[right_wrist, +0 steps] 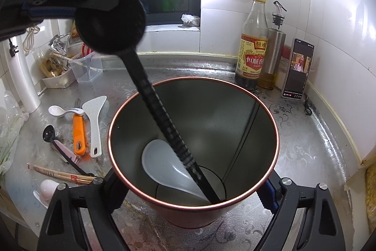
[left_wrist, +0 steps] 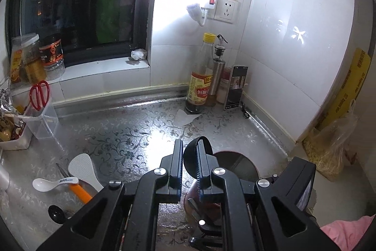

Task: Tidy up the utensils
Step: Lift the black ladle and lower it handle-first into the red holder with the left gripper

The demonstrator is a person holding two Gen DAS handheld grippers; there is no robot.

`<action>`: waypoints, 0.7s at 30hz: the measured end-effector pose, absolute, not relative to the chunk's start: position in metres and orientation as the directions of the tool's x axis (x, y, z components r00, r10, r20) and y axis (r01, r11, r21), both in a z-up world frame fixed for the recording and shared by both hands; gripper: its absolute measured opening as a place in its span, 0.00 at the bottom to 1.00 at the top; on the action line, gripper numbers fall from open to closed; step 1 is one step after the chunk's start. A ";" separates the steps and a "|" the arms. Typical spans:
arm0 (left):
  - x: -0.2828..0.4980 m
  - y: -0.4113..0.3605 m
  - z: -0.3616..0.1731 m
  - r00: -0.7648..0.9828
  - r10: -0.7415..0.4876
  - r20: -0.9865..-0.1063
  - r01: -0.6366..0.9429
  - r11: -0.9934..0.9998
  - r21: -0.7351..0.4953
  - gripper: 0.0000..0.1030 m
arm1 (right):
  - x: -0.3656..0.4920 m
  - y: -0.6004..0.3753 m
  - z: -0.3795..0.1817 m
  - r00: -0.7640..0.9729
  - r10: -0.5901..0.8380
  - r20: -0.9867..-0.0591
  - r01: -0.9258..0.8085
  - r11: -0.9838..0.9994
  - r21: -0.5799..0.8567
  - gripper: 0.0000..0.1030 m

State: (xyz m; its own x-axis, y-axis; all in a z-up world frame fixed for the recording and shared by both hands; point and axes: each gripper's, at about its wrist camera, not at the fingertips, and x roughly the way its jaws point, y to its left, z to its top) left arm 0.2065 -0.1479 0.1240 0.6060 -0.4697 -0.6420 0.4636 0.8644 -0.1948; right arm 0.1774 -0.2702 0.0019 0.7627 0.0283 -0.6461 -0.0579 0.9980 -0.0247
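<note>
The steel countertop (right_wrist: 293,133) carried all items. The red-rimmed metal canister (right_wrist: 235,109) stood near the middle, clamped at its sides between the wide-set fingers of the right gripper (right_wrist: 188,199). Inside it lay a white ladle spoon (right_wrist: 162,161), with a black ladle (right_wrist: 110,22) standing slanted, its handle foot on the canister floor and its bowl up. The left gripper (left_wrist: 189,164) was nearly closed, pinching the rim of that bowl between its pads. Left of the canister, loose on the counter, lay a white rice paddle (right_wrist: 94,119), an orange-handled peeler (right_wrist: 78,133), wooden chopsticks (right_wrist: 61,174), a white spoon (right_wrist: 58,111) and a small black spoon (right_wrist: 48,133).
</note>
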 end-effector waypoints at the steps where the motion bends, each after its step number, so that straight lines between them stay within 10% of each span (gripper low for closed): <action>1: 0.207 -0.148 0.123 0.593 -0.482 -0.645 0.467 0.858 -0.212 0.09 | 0.177 -0.270 0.002 0.763 0.028 -0.646 -0.058 0.998 -0.025 0.89; 21: 0.206 -0.132 0.130 0.544 -0.559 -0.625 0.452 0.823 -0.343 0.34 | 0.182 -0.272 0.000 0.757 0.025 -0.653 -0.057 0.998 -0.027 0.89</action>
State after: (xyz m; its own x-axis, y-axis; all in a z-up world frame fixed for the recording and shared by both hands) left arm 0.2061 -0.1315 0.1300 0.5444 -0.5593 -0.6251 0.4525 0.8233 -0.3426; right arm 0.1819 -0.2718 0.0001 0.7573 0.0252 -0.6526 -0.0566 0.9980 -0.0271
